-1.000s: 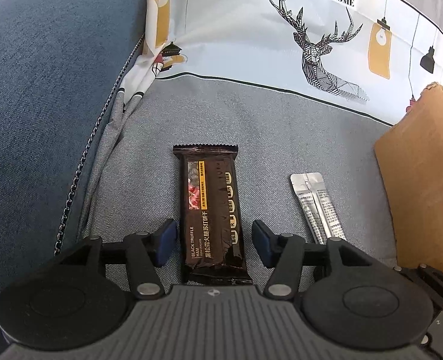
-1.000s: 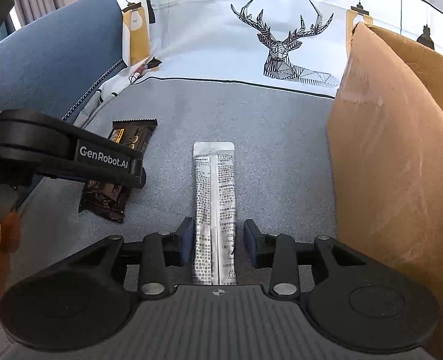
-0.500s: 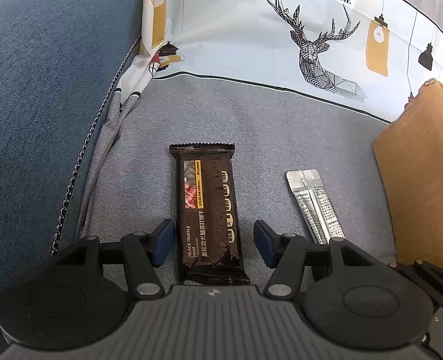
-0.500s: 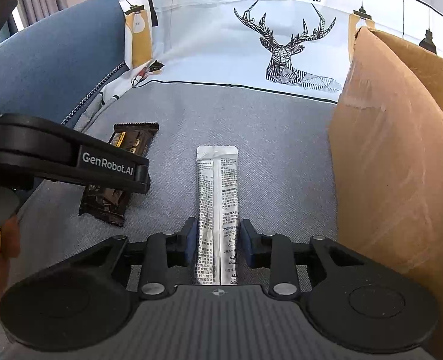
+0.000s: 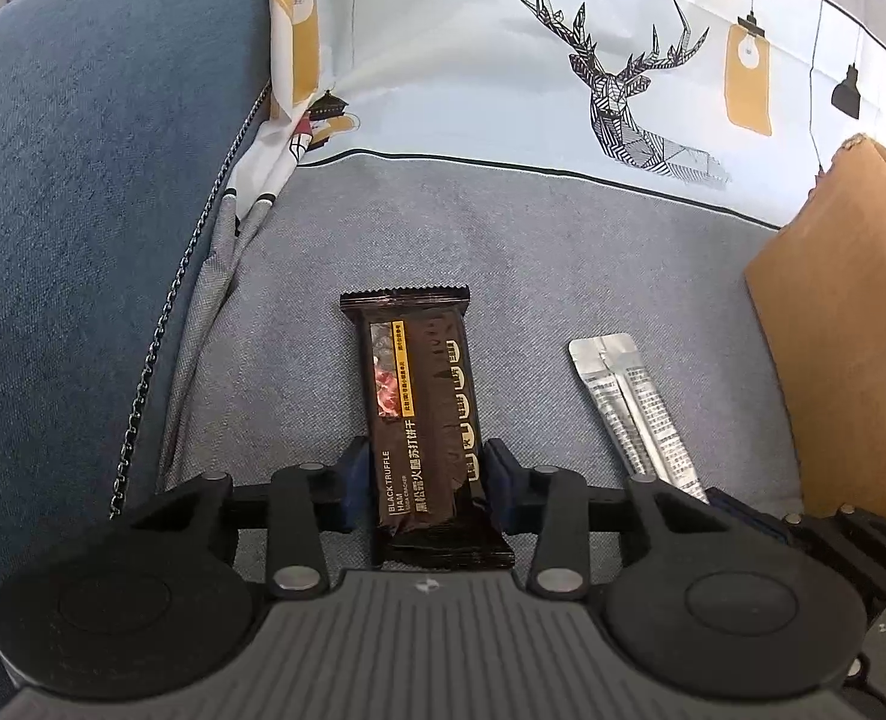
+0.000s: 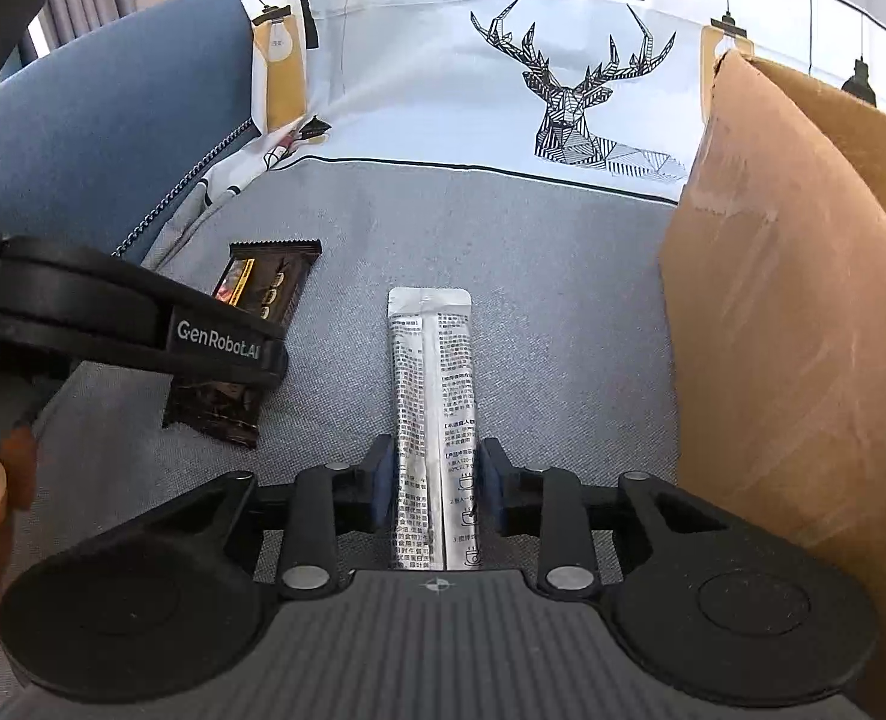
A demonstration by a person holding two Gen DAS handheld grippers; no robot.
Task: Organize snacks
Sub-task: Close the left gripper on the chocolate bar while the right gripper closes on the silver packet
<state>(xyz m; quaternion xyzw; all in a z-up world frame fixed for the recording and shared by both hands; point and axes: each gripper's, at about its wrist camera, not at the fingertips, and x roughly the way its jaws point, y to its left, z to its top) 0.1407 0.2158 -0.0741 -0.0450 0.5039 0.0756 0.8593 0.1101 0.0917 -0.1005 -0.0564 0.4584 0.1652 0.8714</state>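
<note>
The dark snack bar (image 5: 428, 426) lay flat on the grey seat cloth (image 5: 503, 252), long side running near to far, with the left gripper (image 5: 424, 489) pinching its near end, blue pads touching both edges. Just to its right sat the silver sachet (image 6: 434, 420), also flat, and the right gripper (image 6: 436, 489) was clamped on that one's near end the same way. Both grippers were held low, pointing straight along the seat. A cardboard box (image 6: 791, 324) stood at the right, deer-print cushion (image 6: 563, 60) at the far side.
</note>
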